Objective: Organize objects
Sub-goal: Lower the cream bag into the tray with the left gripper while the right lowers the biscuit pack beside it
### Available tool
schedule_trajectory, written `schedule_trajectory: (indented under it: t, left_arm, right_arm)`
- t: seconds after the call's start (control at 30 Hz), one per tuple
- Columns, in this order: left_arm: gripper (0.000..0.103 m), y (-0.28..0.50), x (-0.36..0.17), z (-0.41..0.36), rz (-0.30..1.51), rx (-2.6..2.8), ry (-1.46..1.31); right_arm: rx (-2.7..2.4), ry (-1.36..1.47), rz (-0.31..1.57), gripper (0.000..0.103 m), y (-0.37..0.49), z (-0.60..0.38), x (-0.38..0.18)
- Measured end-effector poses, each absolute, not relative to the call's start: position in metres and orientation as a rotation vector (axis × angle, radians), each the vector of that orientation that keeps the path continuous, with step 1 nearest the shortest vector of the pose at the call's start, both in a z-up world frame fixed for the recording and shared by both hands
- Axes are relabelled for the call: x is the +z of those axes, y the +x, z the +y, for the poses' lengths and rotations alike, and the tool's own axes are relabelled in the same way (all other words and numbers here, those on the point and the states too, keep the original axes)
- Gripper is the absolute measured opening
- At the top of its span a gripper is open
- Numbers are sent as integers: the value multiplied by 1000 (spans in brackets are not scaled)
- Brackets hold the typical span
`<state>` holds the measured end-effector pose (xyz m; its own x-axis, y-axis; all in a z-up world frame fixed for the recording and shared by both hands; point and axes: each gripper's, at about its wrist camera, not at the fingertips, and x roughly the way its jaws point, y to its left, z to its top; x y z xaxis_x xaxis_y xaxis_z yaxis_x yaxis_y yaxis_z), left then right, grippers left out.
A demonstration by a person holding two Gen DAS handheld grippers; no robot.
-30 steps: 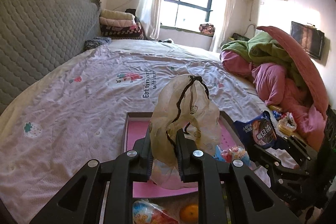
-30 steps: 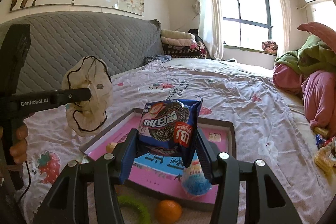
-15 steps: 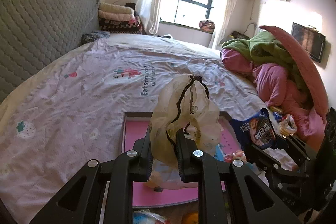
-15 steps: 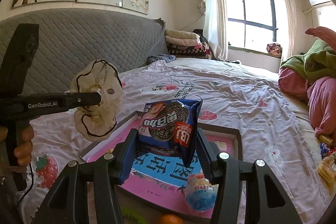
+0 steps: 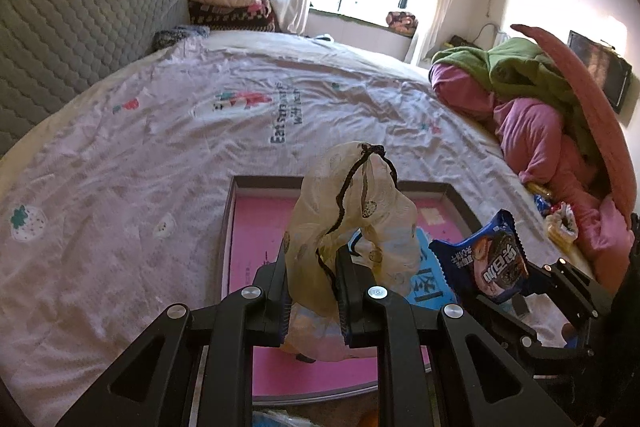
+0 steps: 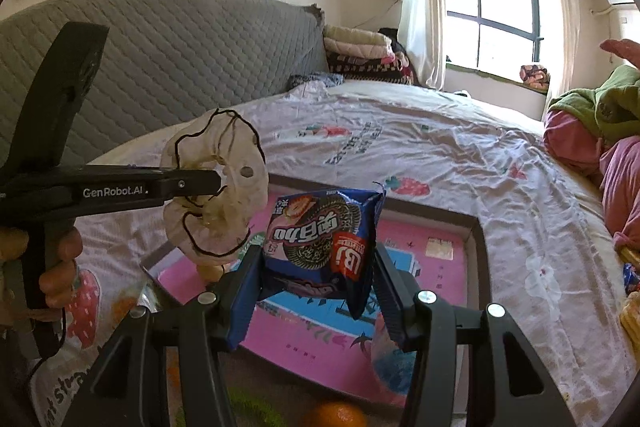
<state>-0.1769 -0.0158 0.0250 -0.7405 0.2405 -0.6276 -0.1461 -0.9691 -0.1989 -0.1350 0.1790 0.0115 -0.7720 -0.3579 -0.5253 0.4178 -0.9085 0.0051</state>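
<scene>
- Two grippers in view, one in each hand, both held above one shallow box (image 6: 478,239) with a pink bottom, which lay on the bed (image 5: 140,155).
- Left gripper (image 5: 312,267): jaws nearly closed, pressed on one cream hair scrunchie (image 5: 352,215) with a black wavy edge; scrunchie stood up between the pads, over the near part of the box.
- Right gripper (image 6: 316,267): jaws about half open, clamped on one blue cookie packet (image 6: 324,239); packet upright, hung above the pink bottom, not touching it.
- Seen from the right wrist camera: scrunchie (image 6: 218,187) just beside the packet, to its left, a little higher, apart from it.
- One hand (image 6: 56,267) on the handle of the left gripper, at the left edge.
- One orange (image 6: 336,415) on the sheet in front of the box, at the bottom edge.
- One round blue-and-white wrapped thing (image 6: 390,359) inside the box near its front wall; could not tell what it was.
- One heap of pink and green blankets (image 5: 532,107) at the right side of the bed, well apart from the box.
</scene>
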Motion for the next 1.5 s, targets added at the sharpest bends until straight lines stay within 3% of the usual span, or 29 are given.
schedule_trajectory:
  t: [1.5]
  left_arm:
    - [20,-186,-22,23,-15,2569,-1204]
  right_arm:
    - [-2527,1065,208,54,-154,172,-39]
